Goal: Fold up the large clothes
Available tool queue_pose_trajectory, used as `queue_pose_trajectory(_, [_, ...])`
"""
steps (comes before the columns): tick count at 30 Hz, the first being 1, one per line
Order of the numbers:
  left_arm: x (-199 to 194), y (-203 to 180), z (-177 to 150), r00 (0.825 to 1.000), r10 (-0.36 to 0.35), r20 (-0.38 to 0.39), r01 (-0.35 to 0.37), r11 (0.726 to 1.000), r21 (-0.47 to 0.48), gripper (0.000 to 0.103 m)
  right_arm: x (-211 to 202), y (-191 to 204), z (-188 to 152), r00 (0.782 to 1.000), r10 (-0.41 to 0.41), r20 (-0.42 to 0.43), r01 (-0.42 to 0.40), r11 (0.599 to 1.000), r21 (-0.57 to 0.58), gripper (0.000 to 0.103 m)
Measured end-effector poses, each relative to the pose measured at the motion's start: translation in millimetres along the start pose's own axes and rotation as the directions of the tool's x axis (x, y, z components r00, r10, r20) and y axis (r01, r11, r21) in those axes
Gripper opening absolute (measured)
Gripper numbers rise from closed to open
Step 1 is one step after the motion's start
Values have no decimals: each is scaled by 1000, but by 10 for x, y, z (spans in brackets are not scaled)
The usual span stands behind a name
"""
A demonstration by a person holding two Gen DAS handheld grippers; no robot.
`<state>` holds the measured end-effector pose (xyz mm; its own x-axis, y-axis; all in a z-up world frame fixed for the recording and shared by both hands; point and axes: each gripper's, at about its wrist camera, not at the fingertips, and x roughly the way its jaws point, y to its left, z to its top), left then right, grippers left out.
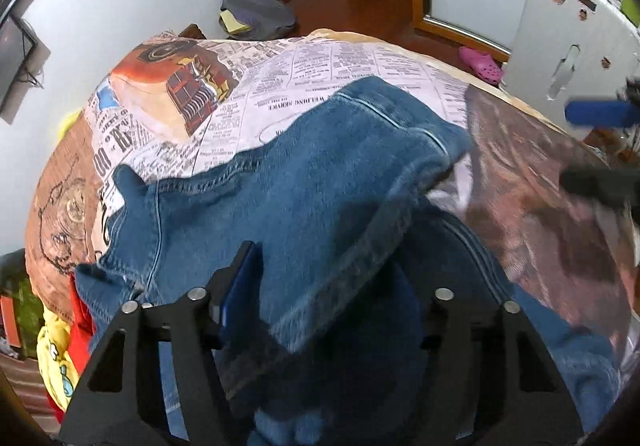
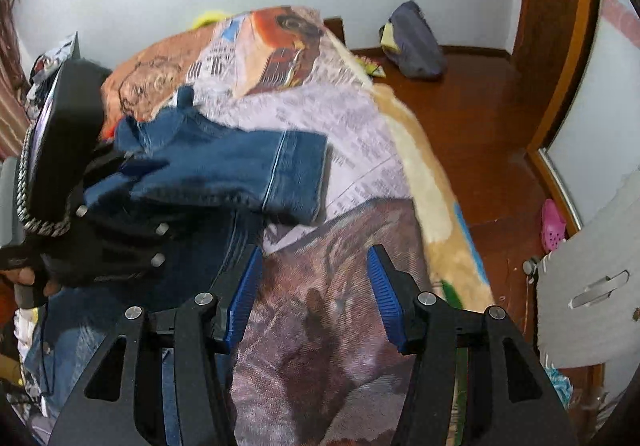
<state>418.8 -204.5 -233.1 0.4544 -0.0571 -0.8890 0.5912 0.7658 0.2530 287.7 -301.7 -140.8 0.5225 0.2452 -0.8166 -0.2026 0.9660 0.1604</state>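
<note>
A blue denim jacket [image 1: 304, 197] lies on the printed bedspread [image 1: 320, 65]. A sleeve or flap of it drapes over my left gripper [image 1: 320, 286], hiding the right finger; its jaws stand wide apart with cloth between them, and I cannot tell if they grip. In the right wrist view the denim jacket [image 2: 224, 169] lies to the left, its cuff end pointing right. My right gripper [image 2: 314, 286] is open and empty over the brown printed part of the bedspread [image 2: 320, 326], right of the jacket. The left gripper [image 2: 80, 197] shows there, under the denim.
A dark bag [image 1: 256, 11] lies on the wooden floor [image 2: 472, 105] by the wall. A pink clog [image 2: 554, 224] and a white fridge [image 1: 572, 41] are on the right. Red and yellow clothes [image 1: 64, 342] lie at the bed's left edge.
</note>
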Motion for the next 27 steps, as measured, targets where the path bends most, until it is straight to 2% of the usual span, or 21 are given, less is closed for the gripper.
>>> queue_pose_trajectory(2, [16, 13, 44, 1000, 13, 16, -12, 1000, -14, 41, 43, 22, -30, 1000, 5, -14, -5, 1000, -13, 50])
queue_pose_trajectory(3, [20, 16, 64, 1000, 17, 22, -16, 1000, -18, 36, 62, 28, -49, 1000, 8, -20, -8, 1000, -20, 50])
queue_pose_trajectory(4, [15, 31, 88, 999, 16, 31, -15, 1000, -26, 27, 92, 46, -52, 1000, 12, -27, -13, 1000, -26, 51])
queue_pose_trajectory(7, [-105, 219, 123, 997, -2, 73, 10, 994, -106, 16, 153, 104, -51, 999, 26, -40, -28, 999, -37, 51])
queue_pose_trajectory(10, [-303, 544, 103, 993, -29, 117, 55, 973, -224, 13, 219, 195, -45, 998, 35, -50, -38, 998, -55, 50])
queue_pose_trajectory(12, [-519, 861, 5, 986, -36, 165, 88, 944, -319, 12, 267, 263, -39, 998, 39, -57, -43, 997, -71, 50])
queue_pose_trajectory(17, [-981, 1511, -466, 973, 54, 226, 60, 881, -470, 11, 375, 392, -67, 997, 20, -79, -28, 994, -107, 50])
queue_pose_trajectory(21, [-1084, 1799, -993, 976, 97, 194, 24, 841, -540, 11, 418, 444, -113, 996, 0, -90, -11, 992, -122, 50])
queue_pose_trajectory(27, [-852, 1895, -1785, 993, 40, 115, 41, 779, -626, 17, 424, 438, -142, 995, -12, -98, 2, 994, -105, 54])
